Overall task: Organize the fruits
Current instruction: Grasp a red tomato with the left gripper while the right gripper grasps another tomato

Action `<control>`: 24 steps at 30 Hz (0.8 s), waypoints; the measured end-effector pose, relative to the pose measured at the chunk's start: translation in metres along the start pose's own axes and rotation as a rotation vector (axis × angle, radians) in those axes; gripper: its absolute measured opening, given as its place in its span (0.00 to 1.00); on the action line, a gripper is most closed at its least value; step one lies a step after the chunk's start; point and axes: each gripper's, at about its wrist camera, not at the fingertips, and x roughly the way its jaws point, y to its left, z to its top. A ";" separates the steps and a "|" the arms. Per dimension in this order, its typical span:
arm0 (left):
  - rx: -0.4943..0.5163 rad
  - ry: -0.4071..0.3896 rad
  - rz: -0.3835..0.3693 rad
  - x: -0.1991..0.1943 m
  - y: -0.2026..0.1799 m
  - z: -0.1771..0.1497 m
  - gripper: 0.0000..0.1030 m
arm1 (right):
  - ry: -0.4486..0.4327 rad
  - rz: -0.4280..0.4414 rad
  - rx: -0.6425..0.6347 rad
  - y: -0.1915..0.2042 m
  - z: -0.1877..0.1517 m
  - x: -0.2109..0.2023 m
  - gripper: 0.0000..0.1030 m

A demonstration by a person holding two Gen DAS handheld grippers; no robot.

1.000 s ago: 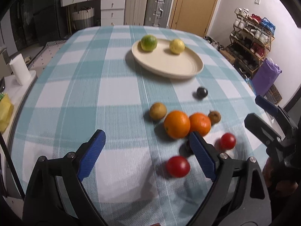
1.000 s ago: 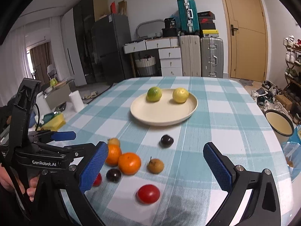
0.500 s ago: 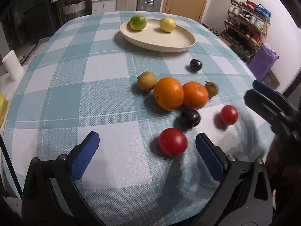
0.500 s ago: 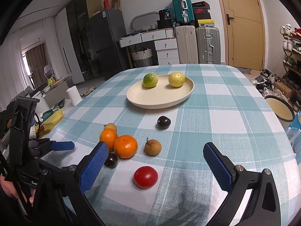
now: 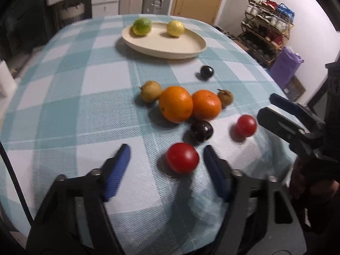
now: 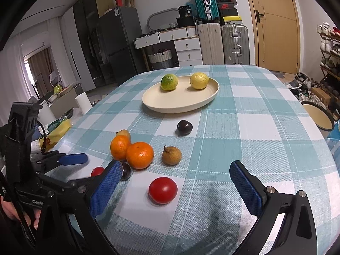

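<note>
Two grippers in my views, both with fingers spread apart and gripping nothing. My left gripper [image 5: 165,159] hangs low over the teal-and-white checked tablecloth [image 5: 63,110], with the near round red tomato [image 5: 182,157] sitting between its blue pads, closer to the right pad, not touching. My right gripper [image 6: 178,176] is wide apart too, the second red tomato [image 6: 162,190] lying ahead between its fingers.

Loose fruit is clustered mid-table: large orange [image 5: 176,103] touching smaller orange [image 5: 206,104], a dark plum [image 5: 201,130] just in front of them, a yellowish-brown pear-like fruit [image 5: 150,91] at left, a small brown stemmed fruit [image 6: 171,155] at right, another dark plum [image 6: 184,127] nearer the plate. The cream oval plate [image 6: 180,102] holds a green citrus [image 6: 169,82] and a yellow lemon [image 6: 199,80], apart from each other.

Writing: partial white lettering "Gen" on left gripper body, seen from the right wrist; "36" on a black box [image 6: 186,11] on the dresser. Other labels too small.
</note>
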 end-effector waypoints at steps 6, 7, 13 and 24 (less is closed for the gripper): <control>0.009 0.017 -0.075 -0.002 -0.002 0.001 0.26 | 0.008 0.018 0.000 0.000 -0.002 0.001 1.00; 0.014 0.016 -0.079 -0.002 -0.003 0.001 0.26 | 0.012 0.019 -0.004 0.000 -0.002 0.001 1.00; 0.015 0.006 -0.085 -0.011 -0.003 0.002 0.27 | 0.028 0.038 -0.020 0.004 -0.007 0.002 0.99; -0.020 -0.027 -0.071 -0.028 0.011 0.006 0.27 | 0.085 0.064 -0.001 0.004 -0.012 0.017 0.78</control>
